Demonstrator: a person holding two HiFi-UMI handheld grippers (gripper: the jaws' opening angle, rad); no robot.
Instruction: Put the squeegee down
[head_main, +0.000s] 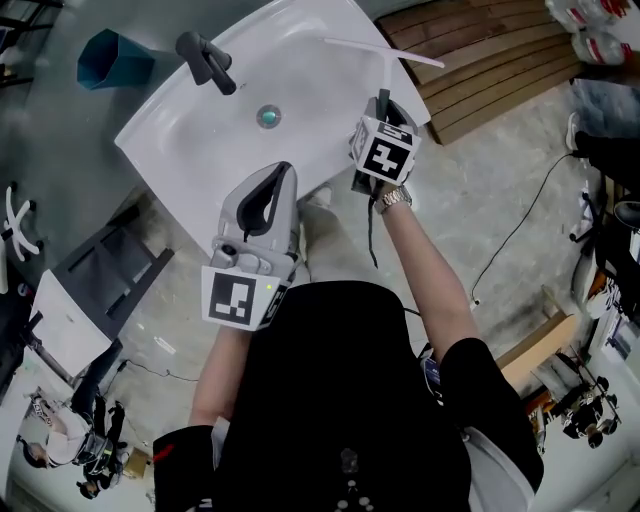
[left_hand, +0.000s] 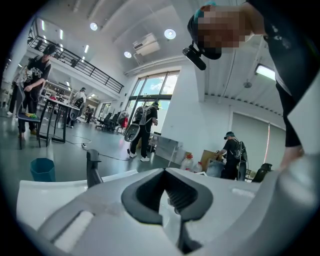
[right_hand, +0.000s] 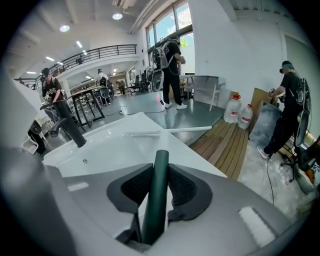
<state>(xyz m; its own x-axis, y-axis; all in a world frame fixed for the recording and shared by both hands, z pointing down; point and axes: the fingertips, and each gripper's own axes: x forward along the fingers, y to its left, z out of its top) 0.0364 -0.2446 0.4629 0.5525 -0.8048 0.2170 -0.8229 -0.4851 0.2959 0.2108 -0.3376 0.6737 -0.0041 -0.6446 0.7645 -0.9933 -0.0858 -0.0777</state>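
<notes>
The squeegee has a dark green handle (right_hand: 156, 200) and a thin white shaft that ends in a white cross blade (right_hand: 167, 131). My right gripper (right_hand: 159, 167) is shut on the handle and points down over the right rim of the white sink (head_main: 180, 140). From the head camera, the blade (head_main: 385, 50) hangs over the sink's far right edge, ahead of the right gripper (head_main: 383, 100). My left gripper (head_main: 280, 172) hovers over the sink's near rim, jaws shut on nothing. Seen from its own camera, the left gripper (left_hand: 165, 172) faces across the basin.
A dark faucet (head_main: 205, 58) stands at the sink's far rim, with the drain (head_main: 268, 116) mid-basin. A blue bin (head_main: 112, 58) sits beyond the sink, a wooden pallet (head_main: 490, 50) to its right. A black cable (head_main: 520, 220) crosses the floor. Several people stand farther off.
</notes>
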